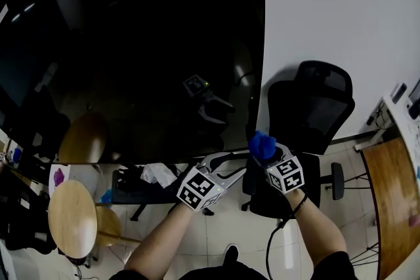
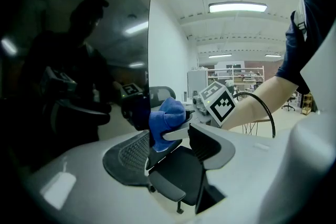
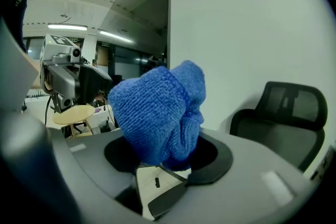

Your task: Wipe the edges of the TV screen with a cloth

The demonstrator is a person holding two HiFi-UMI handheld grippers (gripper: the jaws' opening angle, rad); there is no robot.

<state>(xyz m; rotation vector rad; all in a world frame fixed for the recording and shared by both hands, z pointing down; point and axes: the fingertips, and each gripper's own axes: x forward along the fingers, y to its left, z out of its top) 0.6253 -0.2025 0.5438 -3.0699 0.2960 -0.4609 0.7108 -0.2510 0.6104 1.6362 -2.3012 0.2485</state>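
Right tongs [image 3: 167, 163] grip cloth [image 3: 157, 113]; left tongs [image 2: 170, 139] empty

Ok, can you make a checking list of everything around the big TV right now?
Surface: TV screen dark, glossy, showing reflections.
Job's things: blue cloth bunched near the screen's lower right corner.
Clutter: white bundle by the black stand under the TV.
Grippers: right gripper shut on the cloth; left gripper open, empty, beside it.
Cables: black cable hanging from the right wrist.
Surroundings: black office chair, round wooden table, white wall, tiled floor.
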